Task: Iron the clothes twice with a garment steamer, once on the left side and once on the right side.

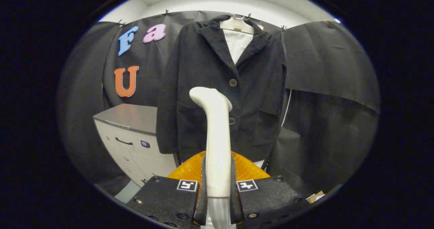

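Fingers [202, 185] of the gripper [217, 188] clamped the smooth, curved steamer handle [217, 137] before a dark matte jacket [217, 86] on its hanger [236, 24].

tongs [217, 183] clamping steamer [217, 137], jacket [220, 86] beyond

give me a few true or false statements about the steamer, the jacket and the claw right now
1. The claw is shut on the garment steamer, one finger on each side of its handle. True.
2. The dark jacket lies folded on the grey cabinet. False: it hangs on a hanger against the booth wall, beyond the fingers.
3. The steamer's head points up toward the jacket's buttoned front. True.
4. The jacket hangs fully unbuttoned. False: its front is closed at the buttons.
5. The cabinet stands beside the jacket. True.
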`<state>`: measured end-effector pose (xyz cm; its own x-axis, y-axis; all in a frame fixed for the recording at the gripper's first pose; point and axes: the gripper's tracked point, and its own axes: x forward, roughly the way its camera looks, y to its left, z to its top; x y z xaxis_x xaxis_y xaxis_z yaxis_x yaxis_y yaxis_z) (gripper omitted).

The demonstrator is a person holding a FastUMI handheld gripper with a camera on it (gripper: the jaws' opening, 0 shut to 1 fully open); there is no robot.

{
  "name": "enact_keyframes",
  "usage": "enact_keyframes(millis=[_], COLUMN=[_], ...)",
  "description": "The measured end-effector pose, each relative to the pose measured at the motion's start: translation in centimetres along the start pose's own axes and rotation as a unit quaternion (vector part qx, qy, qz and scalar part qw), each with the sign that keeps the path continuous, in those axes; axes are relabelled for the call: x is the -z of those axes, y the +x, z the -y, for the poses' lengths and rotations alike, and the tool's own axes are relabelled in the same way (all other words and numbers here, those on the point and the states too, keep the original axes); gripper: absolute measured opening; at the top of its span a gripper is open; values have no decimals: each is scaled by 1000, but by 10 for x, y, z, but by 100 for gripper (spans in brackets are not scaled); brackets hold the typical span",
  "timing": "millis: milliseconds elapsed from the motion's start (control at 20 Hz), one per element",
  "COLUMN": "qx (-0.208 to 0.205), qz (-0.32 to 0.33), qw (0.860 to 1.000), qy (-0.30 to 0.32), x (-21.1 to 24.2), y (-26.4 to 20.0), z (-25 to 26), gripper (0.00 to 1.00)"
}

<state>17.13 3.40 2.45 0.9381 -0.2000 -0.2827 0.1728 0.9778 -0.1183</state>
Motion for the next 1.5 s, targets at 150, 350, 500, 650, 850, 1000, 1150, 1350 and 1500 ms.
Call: enact_keyframes(millis=[150, 350, 500, 650, 850, 1000, 1150, 1350, 1500], qx=[2, -2, -1, 1, -3, -6, -8, -15, -19], qz=[-17, -49, -65, -86, -112, -122, -139, -154, -154], qw=[1000, 999, 998, 996, 994, 992, 990, 988, 988], qy=[3, 11, 7, 6, 2, -6, -7, 0, 18], x=[20, 47, 66, 89, 118, 133, 148, 165, 162], y=[1, 4, 8, 8, 11, 14, 15, 9, -3], z=[0, -1, 0, 1, -2, -6, -11, -15, -12], gripper=[29, 29, 29, 29, 29, 29, 29, 29, 29])
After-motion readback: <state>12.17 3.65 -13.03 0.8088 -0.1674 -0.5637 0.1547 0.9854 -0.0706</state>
